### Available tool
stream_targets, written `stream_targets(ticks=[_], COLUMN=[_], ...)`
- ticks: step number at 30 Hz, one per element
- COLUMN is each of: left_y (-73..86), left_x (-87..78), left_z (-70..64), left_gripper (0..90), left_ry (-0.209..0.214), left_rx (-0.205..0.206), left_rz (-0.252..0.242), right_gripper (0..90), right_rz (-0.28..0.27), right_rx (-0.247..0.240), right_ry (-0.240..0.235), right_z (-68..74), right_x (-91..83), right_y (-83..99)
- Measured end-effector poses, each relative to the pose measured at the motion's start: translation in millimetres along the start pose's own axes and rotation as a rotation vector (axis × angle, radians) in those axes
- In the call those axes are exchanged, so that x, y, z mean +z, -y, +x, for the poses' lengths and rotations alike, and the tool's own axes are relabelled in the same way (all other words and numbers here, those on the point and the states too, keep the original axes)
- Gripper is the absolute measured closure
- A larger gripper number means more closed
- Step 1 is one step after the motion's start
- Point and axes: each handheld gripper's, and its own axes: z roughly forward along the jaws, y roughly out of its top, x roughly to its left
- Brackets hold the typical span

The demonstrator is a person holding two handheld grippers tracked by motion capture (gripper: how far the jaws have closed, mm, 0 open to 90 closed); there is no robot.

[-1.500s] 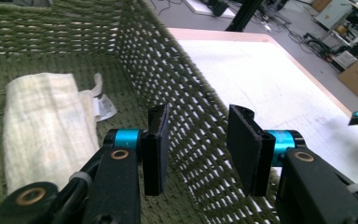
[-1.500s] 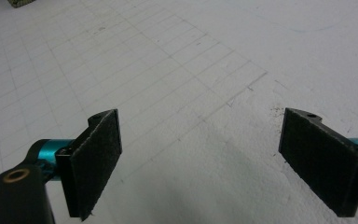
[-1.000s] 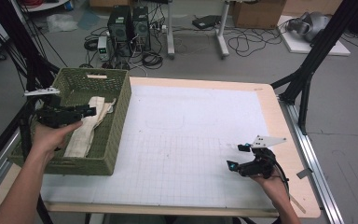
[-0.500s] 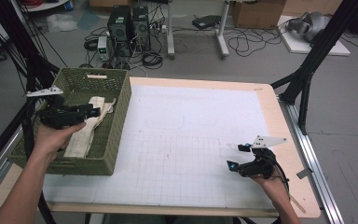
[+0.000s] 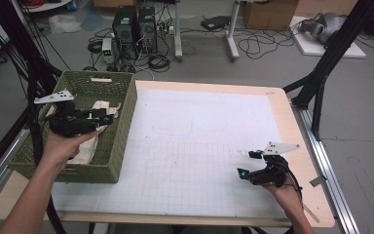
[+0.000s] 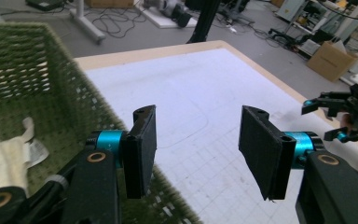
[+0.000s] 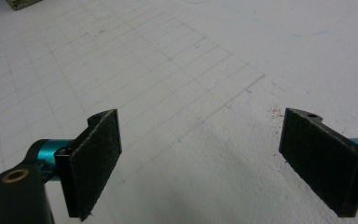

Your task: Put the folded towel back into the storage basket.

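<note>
Left gripper (image 5: 108, 117) is hovering over the green basket (image 5: 121, 127) at the table's left, its 2 jaws spread wide with nothing between them. In the left gripper view the gripper (image 6: 196, 135) is looking across the basket's right wall (image 6: 51, 88) toward the white mat (image 6: 200, 93). A cream cloth (image 5: 93, 141) is lying inside the basket, below the gripper and not touching it. Right gripper (image 5: 247, 164) is sitting near the mat's near right corner, jaws gaping wide, gripping nothing, just above bare grid (image 7: 168, 60).
</note>
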Motion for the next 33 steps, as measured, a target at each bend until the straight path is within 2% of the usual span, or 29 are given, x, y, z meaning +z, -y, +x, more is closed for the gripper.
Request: stream_targets(ticks=[7, 17, 24, 33], left_y=[1.0, 3.6, 7.6, 15.4], left_x=[8.5, 26.4, 38.0, 52.7], left_z=[-14.6, -42.0, -57.8, -72.4], left_gripper=[44.5, 40.9, 40.1, 39.0], left_ry=[0.022, 0.072, 0.081, 0.106], left_rx=[0.026, 0.066, 0.093, 0.1], left_rz=[0.007, 0.009, 0.013, 0.02], right_gripper=[12.2, 12.2, 12.2, 12.1], right_rz=[-0.006, -0.011, -0.014, -0.017], right_rx=[0.002, 0.0, -0.003, -0.006], right_ry=[0.001, 0.003, 0.004, 0.005], right_z=[-0.2, -0.5, -0.1, 0.0], right_x=[-1.0, -2.3, -3.5, -4.5], right_y=[0.1, 0.2, -0.2, -0.3])
